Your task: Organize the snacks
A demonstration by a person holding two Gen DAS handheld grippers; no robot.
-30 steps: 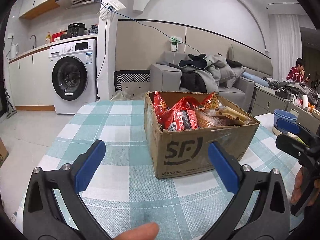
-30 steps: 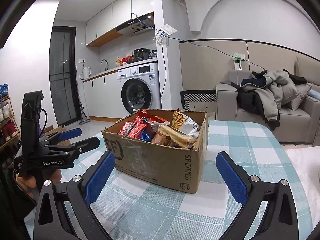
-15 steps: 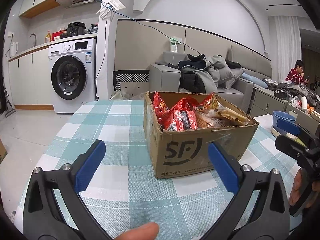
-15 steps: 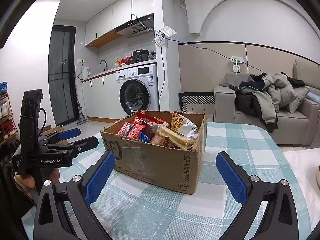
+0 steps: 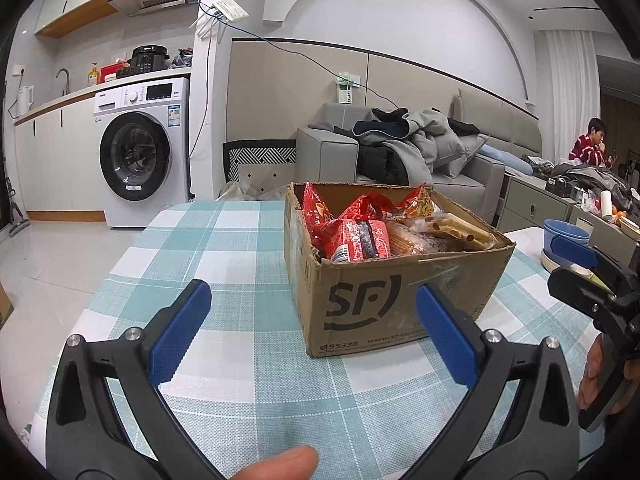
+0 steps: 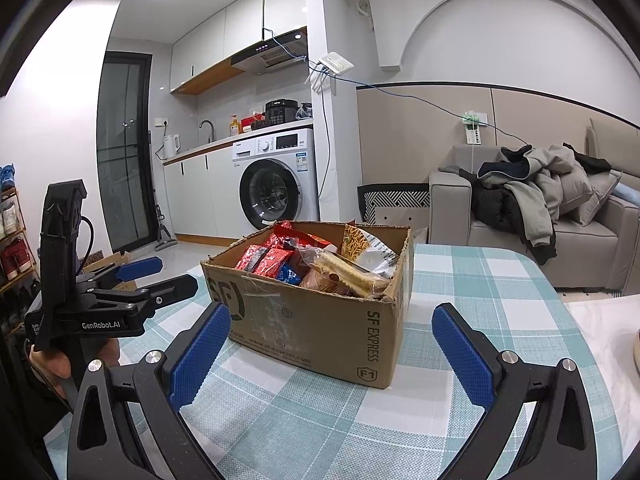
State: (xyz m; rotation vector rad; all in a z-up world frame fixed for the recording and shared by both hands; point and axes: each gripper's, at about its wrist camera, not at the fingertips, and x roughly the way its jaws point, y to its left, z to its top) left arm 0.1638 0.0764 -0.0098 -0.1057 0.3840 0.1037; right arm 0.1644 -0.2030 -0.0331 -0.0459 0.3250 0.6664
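Left tongs (image 5: 312, 326): spread wide, holding nothing, hovering low over the surface and aimed at the box's printed side.
Right tongs (image 6: 330, 340): likewise apart and empty, facing the box's corner from the other side.
Cardboard box (image 5: 400, 304): stands on the checked surface (image 5: 200, 248), open-topped, between the two tongs, likely so either can reach in.
Snacks (image 5: 362, 236): red packets and a wafer pack piled inside, rising above the rim.
Hidden: lower layers and most labels are unreadable; whether the pile is sorted or awaiting sorting cannot be told.
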